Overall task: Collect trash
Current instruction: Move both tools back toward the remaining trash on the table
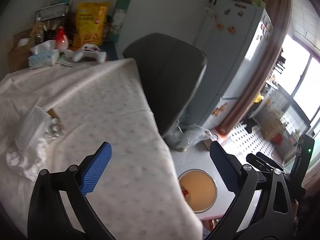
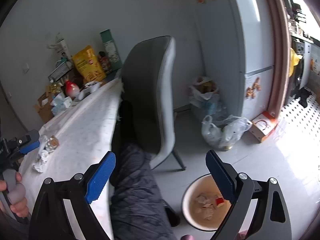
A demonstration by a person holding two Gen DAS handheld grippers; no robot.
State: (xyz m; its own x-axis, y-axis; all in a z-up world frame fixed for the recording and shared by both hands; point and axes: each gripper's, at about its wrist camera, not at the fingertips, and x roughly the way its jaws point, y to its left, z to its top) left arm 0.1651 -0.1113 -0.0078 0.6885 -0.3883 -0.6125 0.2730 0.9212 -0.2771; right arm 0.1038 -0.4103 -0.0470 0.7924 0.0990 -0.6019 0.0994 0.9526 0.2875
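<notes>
Left wrist view: my left hand-held gripper (image 1: 160, 172) stands released, nothing between its blue pads, above the bench (image 1: 96, 104) edge. The trash (image 1: 38, 132), a clear lid over crumpled wrappers and white tissue, lies on the bench's left part. A bin (image 1: 198, 190) sits on the floor beside the bench, below a grey chair (image 1: 168, 80).

Right wrist view: my right hand-held gripper (image 2: 160, 176) is released, jaws opening and empty, over the floor. The bin (image 2: 204, 206) holds scraps. The trash (image 2: 45, 150) lies on the bench (image 2: 84, 124), just beside the left hand-held gripper (image 2: 28, 145).
</notes>
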